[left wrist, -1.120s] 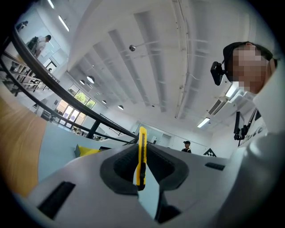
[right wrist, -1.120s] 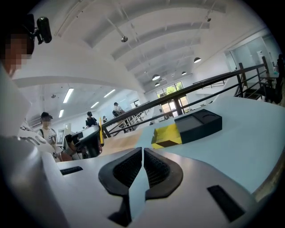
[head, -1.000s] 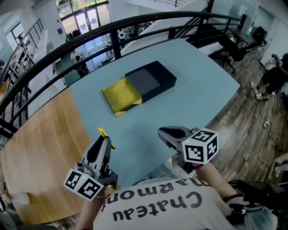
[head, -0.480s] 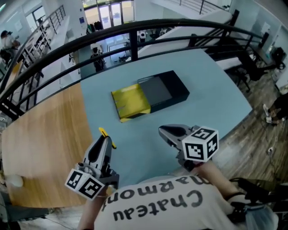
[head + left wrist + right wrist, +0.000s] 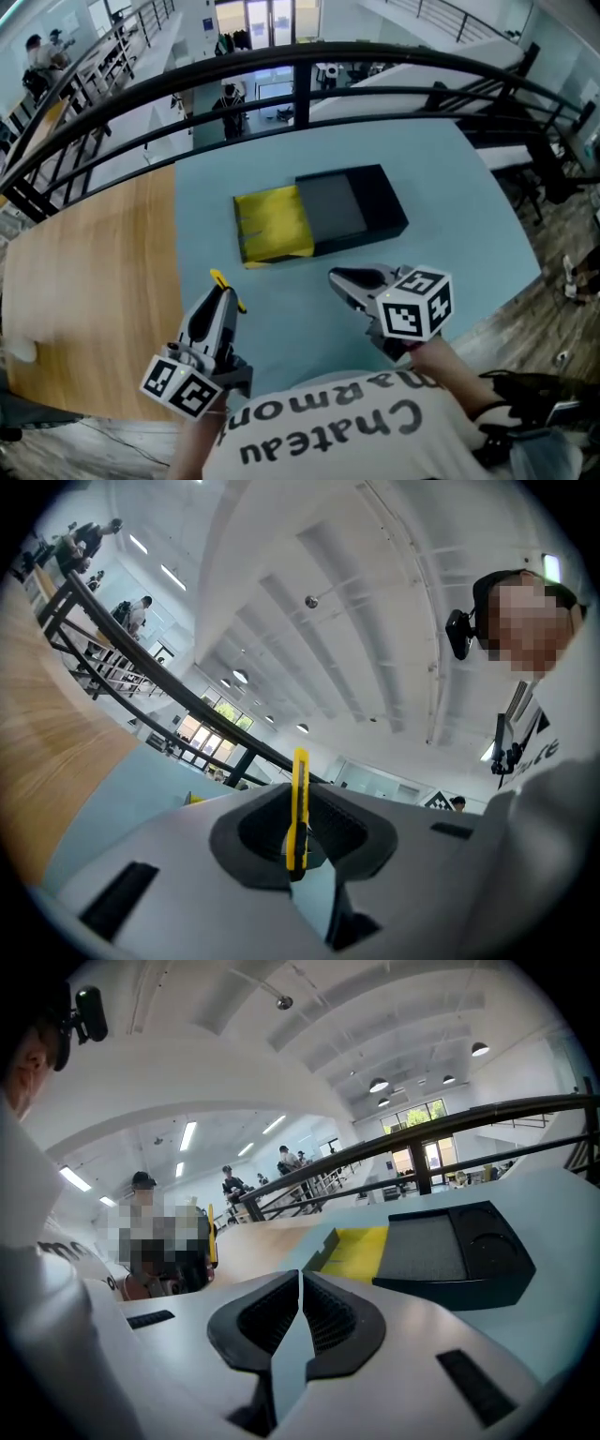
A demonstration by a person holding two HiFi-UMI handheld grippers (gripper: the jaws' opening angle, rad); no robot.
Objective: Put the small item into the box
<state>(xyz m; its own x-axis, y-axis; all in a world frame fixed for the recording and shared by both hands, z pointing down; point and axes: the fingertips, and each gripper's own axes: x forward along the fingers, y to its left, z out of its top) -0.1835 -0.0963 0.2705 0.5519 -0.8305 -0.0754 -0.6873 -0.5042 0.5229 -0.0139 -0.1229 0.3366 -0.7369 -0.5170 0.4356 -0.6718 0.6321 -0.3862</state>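
Lower left, left gripper (image 5: 219,296): jaws pinched on the small yellow item (image 5: 299,810), a thin strip standing upright between the pads.
Lower right, right gripper (image 5: 337,277): jaws together, nothing in them.
Centre of frame, box (image 5: 361,208): black, lying on the teal table (image 5: 450,178), its yellow section (image 5: 274,223) jutting left, well apart from both grippers.
Step in hand: likely carrying the item over to the box.
Doing it well: firm pinch, travel up-frame, lower over the opening before loosening; the right gripper could steady the black end.
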